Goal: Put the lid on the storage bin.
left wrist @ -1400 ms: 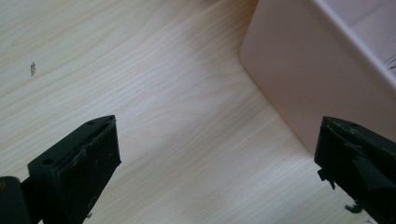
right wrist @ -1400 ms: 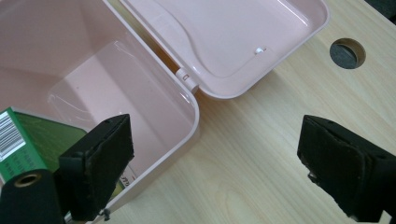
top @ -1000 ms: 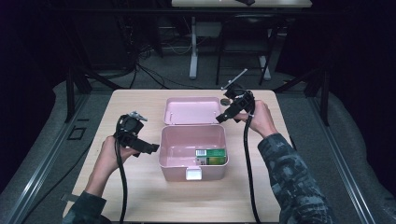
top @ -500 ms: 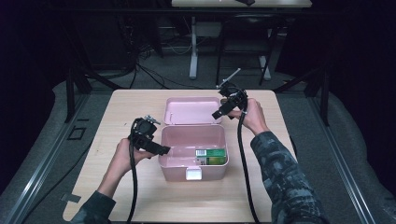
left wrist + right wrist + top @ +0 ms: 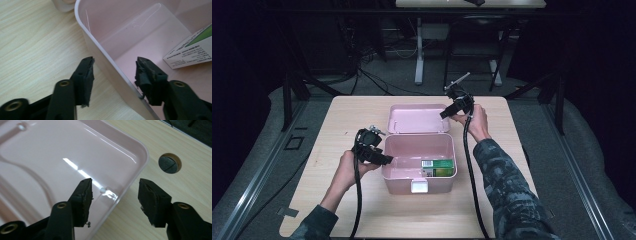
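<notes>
Left claw (image 5: 113,75) straddles the left wall of the pink box (image 5: 398,172), its jaws just closing without yet pressing it, while my right claw (image 5: 113,195), also closing, straddles the rim of the open lid (image 5: 412,120) ungripped, the box sitting mid-worktop (image 5: 352,115) with a green carton (image 5: 439,167) inside.

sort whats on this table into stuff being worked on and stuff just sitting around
In the job:
- pink box, its wall between the left gripper jaws
- open lid, its rim between the right gripper jaws

Lying about:
- green carton inside the box
- table hole
</notes>
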### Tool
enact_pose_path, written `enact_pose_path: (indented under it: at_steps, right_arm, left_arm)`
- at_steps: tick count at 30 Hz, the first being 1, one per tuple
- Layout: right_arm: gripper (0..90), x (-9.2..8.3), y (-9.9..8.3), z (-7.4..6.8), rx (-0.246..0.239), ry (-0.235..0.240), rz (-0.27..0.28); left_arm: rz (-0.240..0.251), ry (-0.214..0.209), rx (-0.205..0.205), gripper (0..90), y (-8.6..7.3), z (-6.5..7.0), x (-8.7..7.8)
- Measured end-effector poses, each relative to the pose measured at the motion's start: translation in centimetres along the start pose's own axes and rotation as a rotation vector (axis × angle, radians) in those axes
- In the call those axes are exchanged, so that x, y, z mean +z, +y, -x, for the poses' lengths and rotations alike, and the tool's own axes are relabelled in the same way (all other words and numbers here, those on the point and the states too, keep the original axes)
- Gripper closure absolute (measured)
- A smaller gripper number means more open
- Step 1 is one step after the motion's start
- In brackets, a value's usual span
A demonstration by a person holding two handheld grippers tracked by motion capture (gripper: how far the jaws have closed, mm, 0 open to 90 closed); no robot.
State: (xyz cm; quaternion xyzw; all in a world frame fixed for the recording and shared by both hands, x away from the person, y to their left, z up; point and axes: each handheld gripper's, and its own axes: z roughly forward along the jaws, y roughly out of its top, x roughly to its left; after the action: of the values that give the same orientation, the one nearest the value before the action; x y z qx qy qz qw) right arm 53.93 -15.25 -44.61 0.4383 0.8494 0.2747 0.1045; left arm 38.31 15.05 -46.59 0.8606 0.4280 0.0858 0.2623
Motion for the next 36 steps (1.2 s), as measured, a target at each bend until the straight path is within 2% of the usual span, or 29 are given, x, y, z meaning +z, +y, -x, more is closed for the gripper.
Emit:
enact_pose_path:
  at_steps: [1, 5, 9, 11, 16, 19, 30, 36]
  right_arm:
    - [48.3, 0.3, 0.0, 0.2, 0.005, -0.016, -0.004]
    - [56.3, 1.4, -0.1, 0.5, 0.05, -0.01, -0.003]
    - [61.6, 2.1, -0.2, 0.6, 0.069, -0.032, 0.001]
    - [63.8, 2.2, -0.3, 0.9, 0.098, -0.033, 0.008]
    - [66.6, 2.6, -0.6, 1.3, 0.136, -0.036, 0.019]
    - [69.5, 2.9, -0.7, 1.2, 0.132, -0.041, 0.026]
    - [69.6, 3.9, -1.2, 1.4, 0.201, -0.028, 0.03]
    - [72.7, 3.5, -1.1, 1.1, 0.197, -0.049, 0.038]
  left_arm:
    - [0.001, 0.0, -0.001, 51.9, 0.0, 0.0, 0.1]
    - [0.024, 0.017, 0.0, 59.2, 0.0, 0.4, 0.0]
    - [0.028, 0.019, -0.003, 60.1, -0.1, 0.4, 0.0]
    - [0.028, 0.023, 0.0, 60.2, -0.1, 0.4, 0.0]
    - [0.027, 0.03, 0.002, 60.5, -0.1, 0.5, 0.1]
    - [0.03, 0.035, 0.008, 60.4, -0.2, 0.6, 0.1]
    - [0.034, 0.043, 0.014, 60.7, -0.2, 0.6, 0.2]
    - [0.02, 0.049, 0.019, 61.1, -0.2, 0.7, 0.5]
